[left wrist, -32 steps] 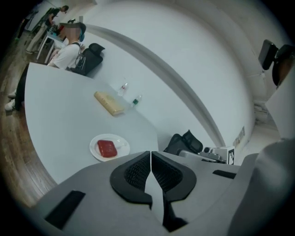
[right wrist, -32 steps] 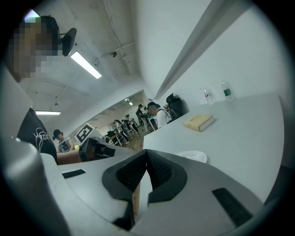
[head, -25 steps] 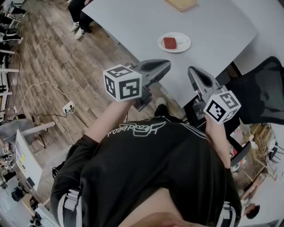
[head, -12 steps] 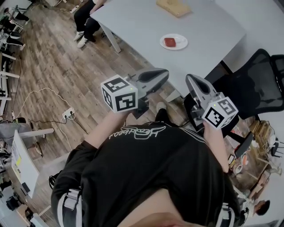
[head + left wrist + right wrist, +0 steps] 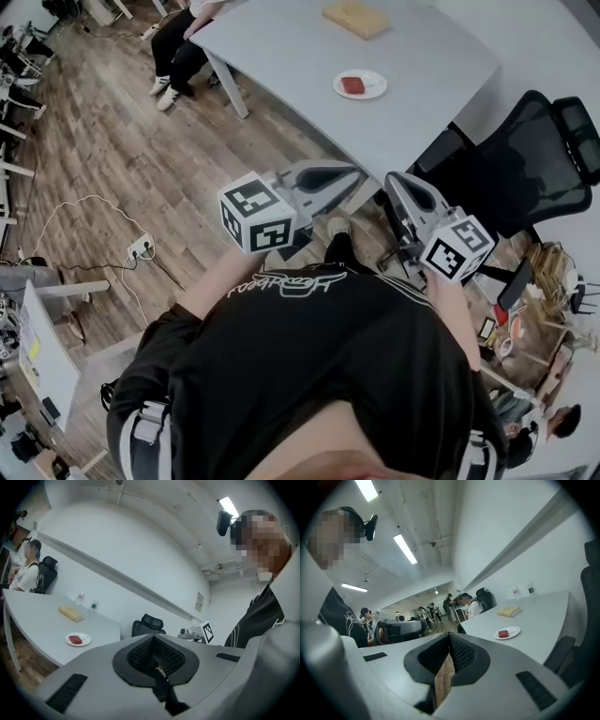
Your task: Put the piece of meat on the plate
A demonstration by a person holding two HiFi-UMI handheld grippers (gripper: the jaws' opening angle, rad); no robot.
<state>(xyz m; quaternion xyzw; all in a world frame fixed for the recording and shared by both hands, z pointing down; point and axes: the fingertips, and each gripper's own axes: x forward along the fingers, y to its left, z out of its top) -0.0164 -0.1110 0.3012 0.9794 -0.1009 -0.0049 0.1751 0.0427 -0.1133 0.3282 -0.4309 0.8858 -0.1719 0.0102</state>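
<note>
Head view shows meat [image 5: 354, 84] on plate [image 5: 376, 91], well beyond left tool [image 5: 354, 176].

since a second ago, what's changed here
The person has backed away from the table. The table, the plate and the meat now look farther off and smaller in the head view, and more of the chair shows. The left gripper and right gripper went back with the person. Unchanged: the meat lies on the plate, and both grippers are shut and empty.

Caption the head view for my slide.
Red piece of meat on round white plate on grey table; left gripper and right gripper, both shut, clear of it.
</note>
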